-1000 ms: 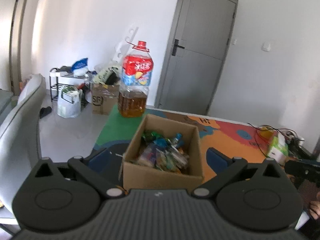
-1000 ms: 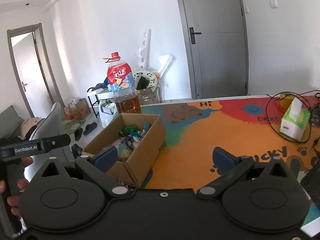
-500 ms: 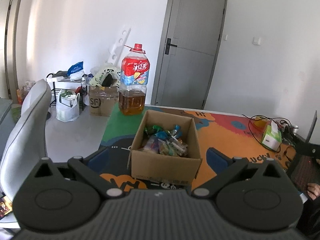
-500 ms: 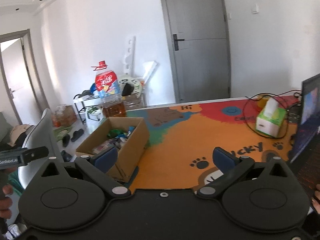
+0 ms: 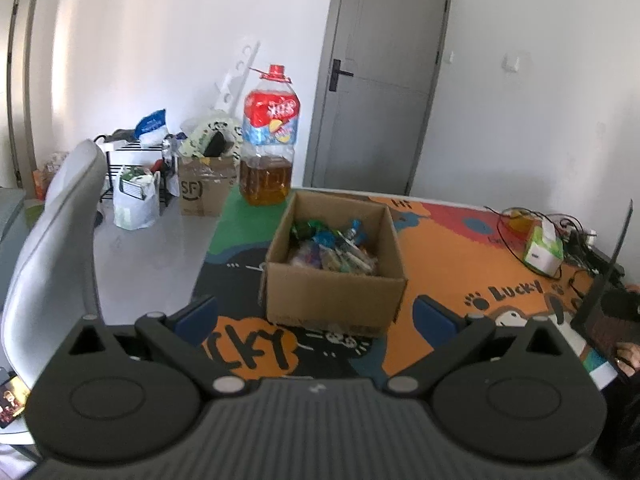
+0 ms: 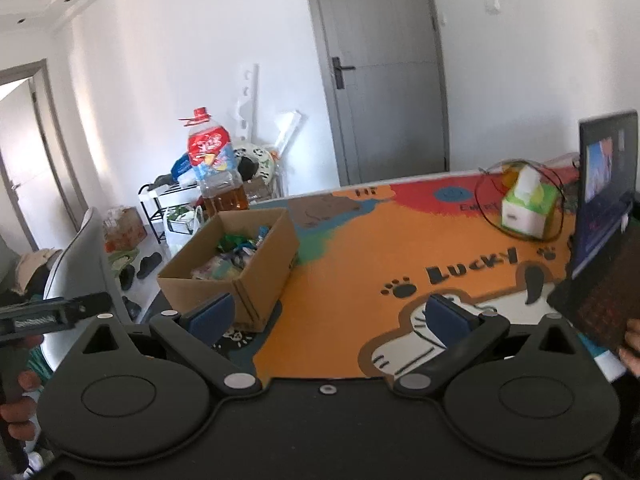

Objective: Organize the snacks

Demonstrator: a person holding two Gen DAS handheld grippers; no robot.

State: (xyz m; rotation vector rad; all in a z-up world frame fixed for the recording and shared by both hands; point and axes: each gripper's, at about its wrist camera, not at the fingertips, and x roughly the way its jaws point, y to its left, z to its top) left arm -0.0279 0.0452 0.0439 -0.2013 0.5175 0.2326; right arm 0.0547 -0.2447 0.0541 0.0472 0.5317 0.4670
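This is a lived-in room of a home. A grey interior door [image 5: 380, 80] sits in plain white walls, and a low shoe rack [image 6: 168, 200] by the wall carries bags and clutter, with slippers [image 6: 148, 264] on the pale floor beside it. The desk wears a bright cartoon mat [image 6: 400, 248] printed with paw prints and "LUCKY". On it stand a large cooking-oil bottle [image 5: 270, 140], a tissue box [image 6: 528, 208], an open laptop [image 6: 604, 184] and a cardboard box of snacks [image 5: 336, 256].

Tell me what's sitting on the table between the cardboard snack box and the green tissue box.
Nothing. In the right wrist view, only bare printed mat lies between the cardboard box and the tissue box.
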